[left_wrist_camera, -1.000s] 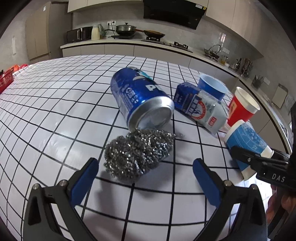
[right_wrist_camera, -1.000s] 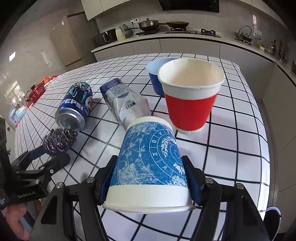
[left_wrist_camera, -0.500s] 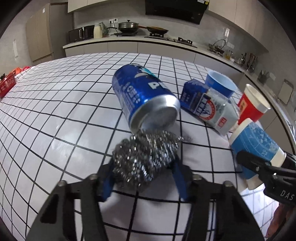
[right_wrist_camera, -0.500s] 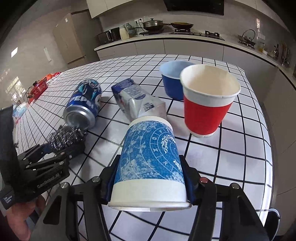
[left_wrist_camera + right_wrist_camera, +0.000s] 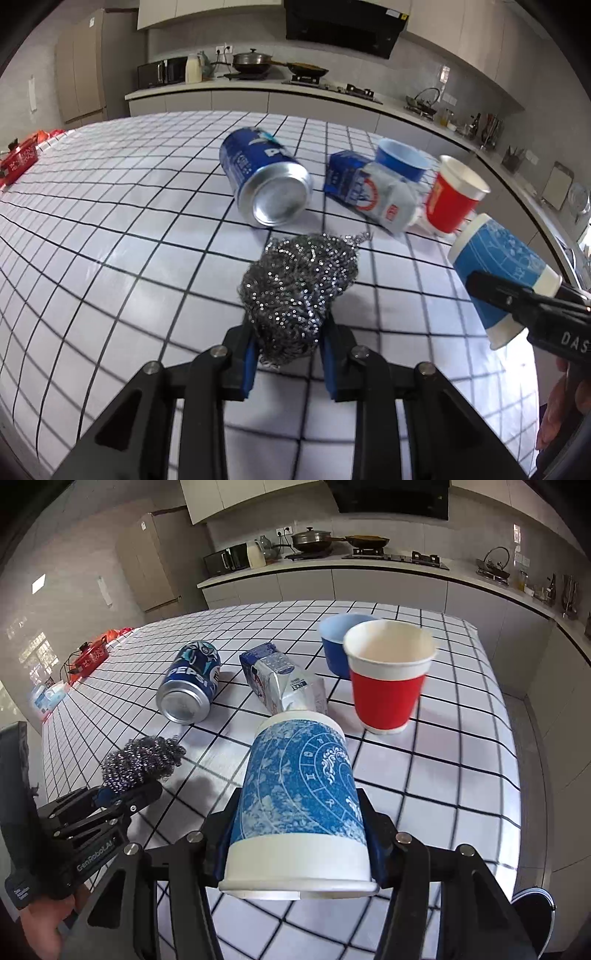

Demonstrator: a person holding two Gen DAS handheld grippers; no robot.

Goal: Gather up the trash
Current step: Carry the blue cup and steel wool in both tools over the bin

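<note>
A steel wool scourer (image 5: 299,288) sits squeezed between the blue pads of my left gripper (image 5: 288,343), whose jaws are closing on it just above the checked tablecloth (image 5: 110,221). My right gripper (image 5: 299,823) is shut on a blue patterned paper cup (image 5: 299,794), held tilted with its rim toward the camera. From the left wrist view the same cup (image 5: 495,266) and right gripper (image 5: 517,295) appear at the right. The scourer (image 5: 140,760) and left gripper (image 5: 122,794) show at the left of the right wrist view.
On the cloth lie a Pepsi can (image 5: 266,181) on its side and a crumpled milk carton (image 5: 369,188). A red paper cup (image 5: 454,199) and a blue cup (image 5: 399,160) stand upright behind. A red item (image 5: 18,162) sits at the far left edge. A kitchen counter runs behind.
The left jaws went from wide open around the scourer to pinched on it, then drew back from the can. The right gripper pulled the blue patterned cup back from the red cup.
</note>
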